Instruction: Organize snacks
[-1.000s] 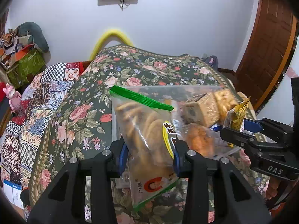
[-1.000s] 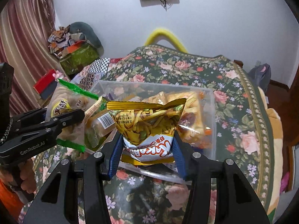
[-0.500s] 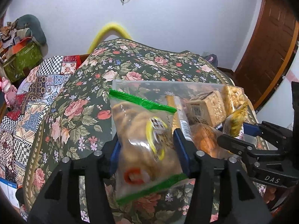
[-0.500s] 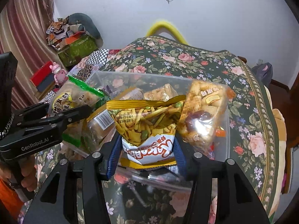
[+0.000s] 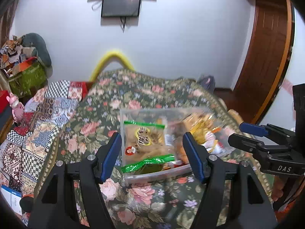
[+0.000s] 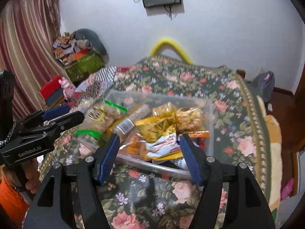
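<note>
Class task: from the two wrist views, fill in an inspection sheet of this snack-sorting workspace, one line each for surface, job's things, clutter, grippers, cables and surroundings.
Surface: floral cloth covering the work surface.
Job's things: clear plastic bin holding the green-edged biscuit bag, yellow chip bag and other packets.
Clutter: patchwork fabric at the left.
Grippers: left gripper open, empty; right gripper open, empty.
Cables: cord hanging below the wall screen.
Surroundings: white wall, wooden door, yellow arch, curtain.
</note>
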### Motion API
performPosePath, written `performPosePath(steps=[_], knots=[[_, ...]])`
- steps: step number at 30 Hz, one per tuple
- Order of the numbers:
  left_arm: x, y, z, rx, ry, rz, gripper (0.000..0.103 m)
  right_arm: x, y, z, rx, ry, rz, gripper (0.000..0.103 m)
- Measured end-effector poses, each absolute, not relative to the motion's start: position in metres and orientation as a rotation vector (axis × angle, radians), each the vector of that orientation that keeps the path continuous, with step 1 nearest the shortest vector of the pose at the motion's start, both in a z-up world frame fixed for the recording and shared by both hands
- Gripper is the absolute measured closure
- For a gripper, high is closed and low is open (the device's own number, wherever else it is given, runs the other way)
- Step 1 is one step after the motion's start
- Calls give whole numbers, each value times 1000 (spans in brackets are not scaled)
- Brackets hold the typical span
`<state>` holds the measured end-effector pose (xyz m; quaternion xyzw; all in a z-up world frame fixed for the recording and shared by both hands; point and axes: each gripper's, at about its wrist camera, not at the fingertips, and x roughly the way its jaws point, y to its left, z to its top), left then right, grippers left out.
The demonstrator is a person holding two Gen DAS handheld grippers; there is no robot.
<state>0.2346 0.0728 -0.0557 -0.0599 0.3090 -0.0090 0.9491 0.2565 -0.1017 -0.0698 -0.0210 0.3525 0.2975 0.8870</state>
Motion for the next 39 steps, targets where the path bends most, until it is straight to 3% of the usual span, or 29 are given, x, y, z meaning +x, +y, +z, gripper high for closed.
performPosePath(steps=[12, 20, 27, 39], knots=[[138, 46, 23, -84, 368, -23, 32, 174, -131, 5, -22, 469, 589, 40], [84, 28, 43, -37, 245, -35, 10, 131, -143, 22, -1, 357, 560, 19], [71, 20, 41, -28, 222, -31, 2, 117, -142, 21, -19, 313, 522, 0], [67, 20, 32, -58, 235, -24, 1, 105, -151, 17, -4, 306, 511, 0]])
